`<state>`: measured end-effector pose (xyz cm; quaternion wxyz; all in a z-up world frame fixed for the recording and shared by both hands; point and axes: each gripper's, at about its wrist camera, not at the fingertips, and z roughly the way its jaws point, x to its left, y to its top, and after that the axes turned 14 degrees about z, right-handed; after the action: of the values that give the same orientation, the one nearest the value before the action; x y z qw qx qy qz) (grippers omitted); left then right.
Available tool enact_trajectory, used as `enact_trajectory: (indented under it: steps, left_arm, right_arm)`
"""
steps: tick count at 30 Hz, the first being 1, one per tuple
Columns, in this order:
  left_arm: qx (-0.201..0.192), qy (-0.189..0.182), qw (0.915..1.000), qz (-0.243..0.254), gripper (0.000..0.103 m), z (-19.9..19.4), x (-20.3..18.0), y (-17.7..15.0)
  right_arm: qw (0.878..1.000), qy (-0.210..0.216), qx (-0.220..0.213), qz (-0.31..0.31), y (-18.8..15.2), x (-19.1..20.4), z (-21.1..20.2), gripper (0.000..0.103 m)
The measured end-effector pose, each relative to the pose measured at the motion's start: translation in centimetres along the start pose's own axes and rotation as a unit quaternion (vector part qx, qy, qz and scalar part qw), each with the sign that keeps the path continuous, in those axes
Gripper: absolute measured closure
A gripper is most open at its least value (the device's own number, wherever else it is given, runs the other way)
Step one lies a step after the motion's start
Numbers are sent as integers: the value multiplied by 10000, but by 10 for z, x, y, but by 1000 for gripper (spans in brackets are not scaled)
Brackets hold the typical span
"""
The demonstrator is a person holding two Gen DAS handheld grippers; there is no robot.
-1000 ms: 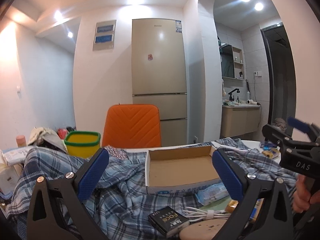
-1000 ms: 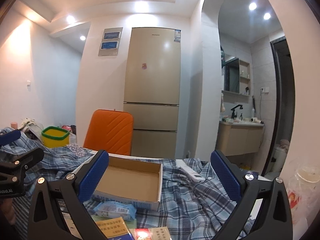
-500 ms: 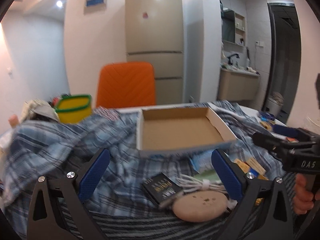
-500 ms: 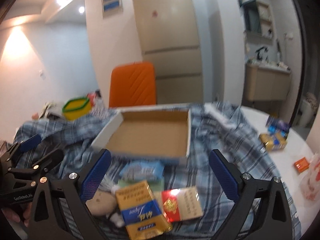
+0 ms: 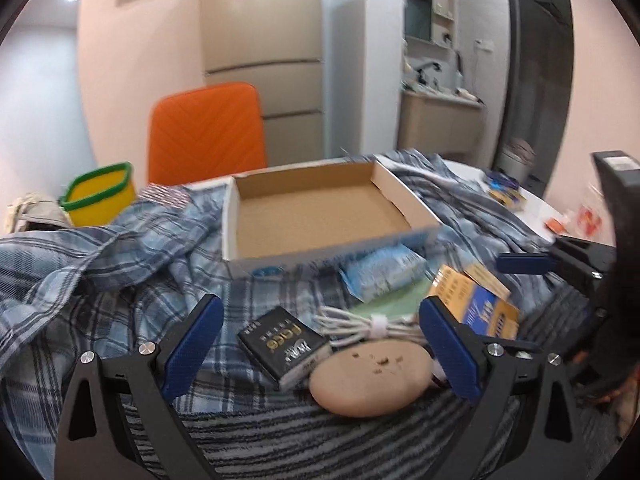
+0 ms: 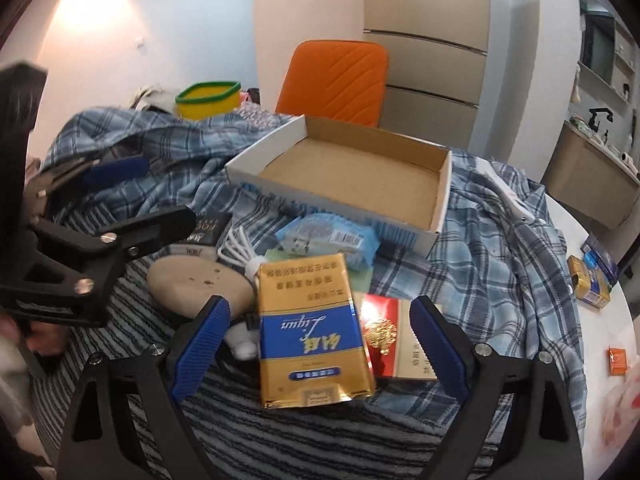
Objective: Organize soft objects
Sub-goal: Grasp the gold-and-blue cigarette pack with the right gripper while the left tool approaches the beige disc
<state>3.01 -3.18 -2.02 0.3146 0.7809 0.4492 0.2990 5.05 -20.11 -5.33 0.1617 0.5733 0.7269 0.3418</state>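
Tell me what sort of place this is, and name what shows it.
Most likely a small home apartment, at a table off the kitchen. A tall beige refrigerator stands behind an orange chair, a bathroom vanity with faucet shows through the arch, and a plaid shirt lies spread under a cardboard box.

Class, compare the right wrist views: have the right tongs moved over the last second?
Yes. The right tongs have tipped down and forward: the cardboard box and fridge sit higher in view, and the gold packet now lies between the open tips.

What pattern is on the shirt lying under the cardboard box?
Blue and white plaid. The shirt shows best in the right wrist view, spread beneath the box.
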Motion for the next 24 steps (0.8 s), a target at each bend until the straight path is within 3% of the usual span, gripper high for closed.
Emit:
enact_trajectory:
  steps: [6, 10, 16, 21, 24]
  left_arm:
    - [204, -252, 9993, 207, 7, 3, -10, -1]
    - [347, -212, 9980, 492, 7, 9, -19, -3]
    - [261, -328, 9977, 531, 7, 7, -19, -3]
    - [339, -576, 9965, 497, 7, 12, -19, -3]
    - [647, -759, 9934, 572, 7, 21, -22, -5]
  right_arm:
    - [9996, 85, 260, 89, 1, -6, 9, 20]
    - [9990, 136, 399, 172, 1, -10, 17, 25]
    - [9984, 201, 436, 305, 1, -15, 20, 45]
    - [9976, 239, -167, 621, 5, -25, -1, 49]
    - [9945, 130, -692, 771, 8, -30, -17, 49]
